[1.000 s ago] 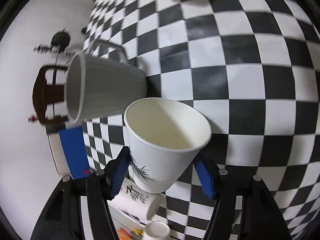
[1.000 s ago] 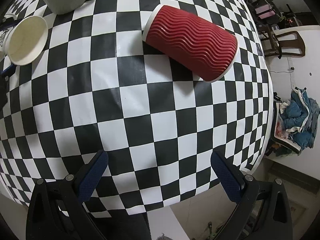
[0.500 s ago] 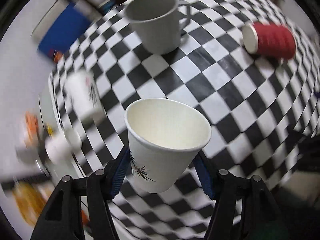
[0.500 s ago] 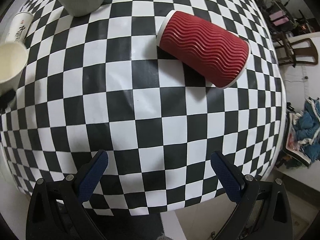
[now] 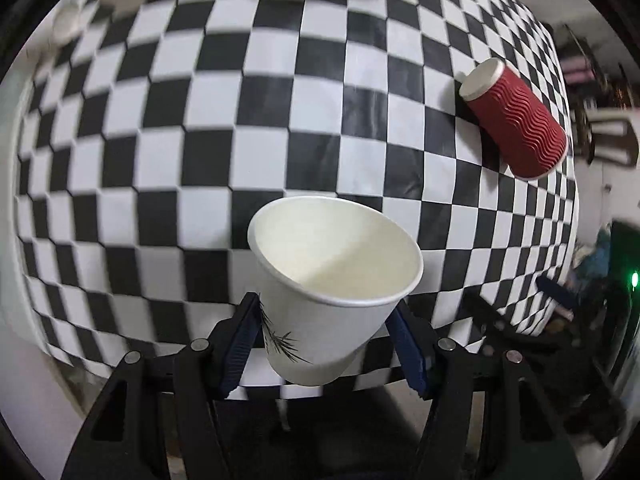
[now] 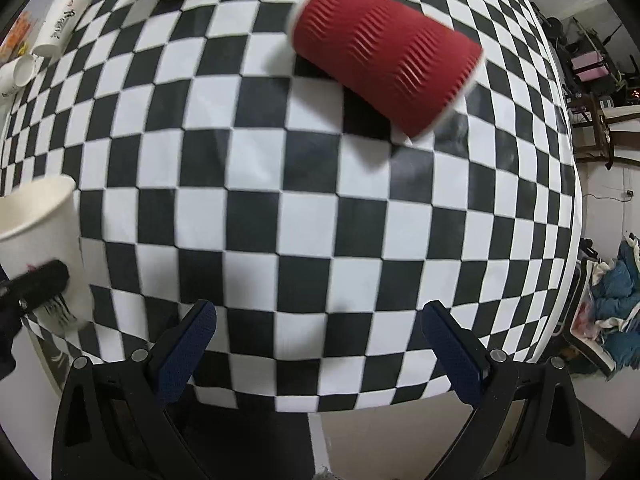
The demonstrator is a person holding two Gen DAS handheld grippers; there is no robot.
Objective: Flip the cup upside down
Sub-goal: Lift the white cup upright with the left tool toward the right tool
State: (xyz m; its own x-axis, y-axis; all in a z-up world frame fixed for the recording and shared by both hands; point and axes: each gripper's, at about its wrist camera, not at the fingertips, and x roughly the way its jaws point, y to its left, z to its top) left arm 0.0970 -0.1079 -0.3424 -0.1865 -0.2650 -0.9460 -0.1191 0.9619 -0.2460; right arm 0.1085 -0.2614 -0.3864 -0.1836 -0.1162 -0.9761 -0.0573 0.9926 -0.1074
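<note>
The left gripper (image 5: 324, 344) holds the white paper cup (image 5: 332, 292) between its fingers above the near edge of the checkered worktop (image 5: 248, 128), mouth pointing forward and slightly up, while the right gripper (image 6: 318, 340) hangs wide and empty.

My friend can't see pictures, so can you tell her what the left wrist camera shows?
The left gripper holds a white paper cup in its jaws, open mouth tilted toward the camera, over a black-and-white checkered table. A red ripple cup lies on its side at the right.
</note>
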